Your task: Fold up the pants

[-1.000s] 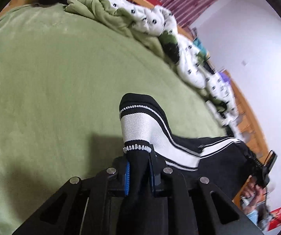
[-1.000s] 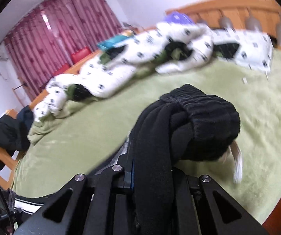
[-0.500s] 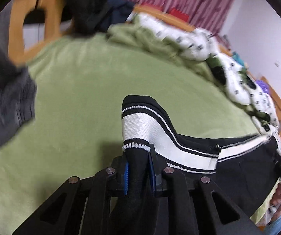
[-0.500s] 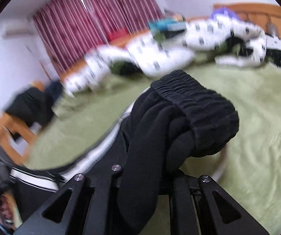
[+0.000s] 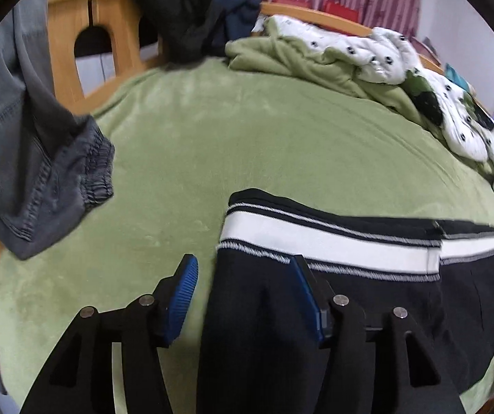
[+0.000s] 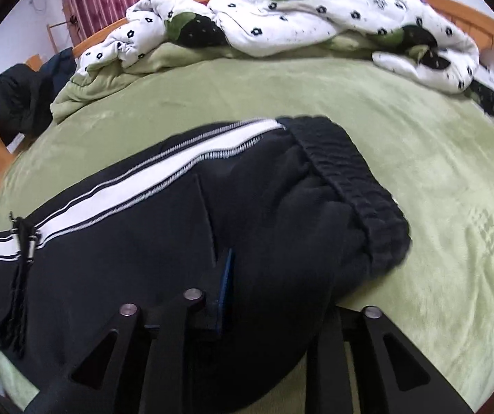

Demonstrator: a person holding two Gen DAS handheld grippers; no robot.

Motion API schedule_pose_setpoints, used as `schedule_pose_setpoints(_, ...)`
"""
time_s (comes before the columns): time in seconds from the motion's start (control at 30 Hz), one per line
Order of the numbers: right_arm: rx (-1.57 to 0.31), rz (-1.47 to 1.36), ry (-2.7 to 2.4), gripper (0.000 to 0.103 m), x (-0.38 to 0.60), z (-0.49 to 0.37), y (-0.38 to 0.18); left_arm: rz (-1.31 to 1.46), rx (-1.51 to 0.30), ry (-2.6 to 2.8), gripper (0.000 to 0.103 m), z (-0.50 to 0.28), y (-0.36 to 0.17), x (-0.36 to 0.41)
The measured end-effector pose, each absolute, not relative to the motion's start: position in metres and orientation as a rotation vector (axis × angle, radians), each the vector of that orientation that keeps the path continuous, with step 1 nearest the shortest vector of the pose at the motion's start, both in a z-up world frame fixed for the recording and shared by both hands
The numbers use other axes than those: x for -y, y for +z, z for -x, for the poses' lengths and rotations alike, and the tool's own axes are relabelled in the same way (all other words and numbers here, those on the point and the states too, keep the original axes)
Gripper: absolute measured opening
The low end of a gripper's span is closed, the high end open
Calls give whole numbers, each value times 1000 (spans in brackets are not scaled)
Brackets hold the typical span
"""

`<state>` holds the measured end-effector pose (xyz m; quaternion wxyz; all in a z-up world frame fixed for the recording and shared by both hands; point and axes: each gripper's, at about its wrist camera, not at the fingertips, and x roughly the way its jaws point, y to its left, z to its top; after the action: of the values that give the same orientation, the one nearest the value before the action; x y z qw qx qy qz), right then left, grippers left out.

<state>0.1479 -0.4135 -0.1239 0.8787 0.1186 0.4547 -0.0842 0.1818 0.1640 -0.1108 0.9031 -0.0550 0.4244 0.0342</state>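
Where pants bulge, one pad hidden

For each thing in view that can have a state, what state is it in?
Black pants: laid out lengthwise on the green blanket, not yet folded.
Left tongs: opening, cuff end between the pads, left pad clear of it.
Right tongs: opening, waistband cloth bunched between them.
Grey pants: hanging at the bed's edge.
Floral quilt: crumpled.

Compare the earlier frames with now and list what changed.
The left gripper, shut on the pants' cuff before, is opening; the pads no longer pinch it. The pants were lowered from hanging to lying on the green blanket. The right gripper is opening, fabric still between its jaws. The bedding pile stayed put.
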Motion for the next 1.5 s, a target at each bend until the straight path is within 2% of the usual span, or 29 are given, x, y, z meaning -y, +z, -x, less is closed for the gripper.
schedule_pose_setpoints(0.03,-962,-275,-167,29,416,-143,-125,108,-875,57,55,-177,-109,-160)
schedule_pose_setpoints(0.07,-971,-294,-175,39,419,-140,-125,105,-876,37,56,-172,-109,-156)
schedule_pose_setpoints(0.13,-958,-354,-197,48,428,-126,-122,92,-876,16,56,-166,-110,-150)
schedule_pose_setpoints(0.37,-877,-539,-233,67,462,-109,-123,155,-921,-82,56,-163,-121,-128)
schedule_pose_setpoints(0.5,-817,-729,-235,69,484,-120,-136,127,-930,-103,56,-164,-125,-111)
schedule_pose_setpoints(0.57,-792,-795,-243,77,493,-130,-142,91,-923,-95,56,-163,-125,-103)
schedule_pose_setpoints(0.67,-759,-838,-283,78,506,-145,-151,76,-921,-106,56,-162,-124,-95)
schedule_pose_setpoints(0.7,-740,-830,-294,74,508,-147,-149,75,-922,-112,56,-162,-124,-92)
schedule_pose_setpoints(0.73,-724,-813,-292,65,508,-150,-144,74,-922,-114,56,-161,-124,-91)
schedule_pose_setpoints(0.83,-603,-619,-290,55,490,-146,-111,71,-920,-120,56,-160,-125,-87)
schedule_pose_setpoints(0.9,-553,-437,-274,55,472,-149,-93,67,-926,-126,56,-159,-125,-84)
schedule_pose_setpoints(0.97,-586,-286,-275,56,461,-155,-89,62,-928,-137,56,-157,-126,-82)
schedule_pose_setpoints(1.03,-671,-252,-304,63,468,-162,-101,48,-931,-140,56,-155,-128,-81)
schedule_pose_setpoints(1.13,-792,-320,-303,64,493,-162,-123,35,-933,-142,56,-151,-129,-81)
schedule_pose_setpoints(1.2,-784,-403,-290,65,503,-152,-127,42,-934,-144,56,-148,-127,-85)
schedule_pose_setpoints(1.37,-767,-174,-364,69,477,-143,-112,98,-894,-154,56,-136,-109,-106)
schedule_pose_setpoints(1.5,-769,-217,-390,69,476,-133,-107,148,-863,-155,56,-129,-98,-125)
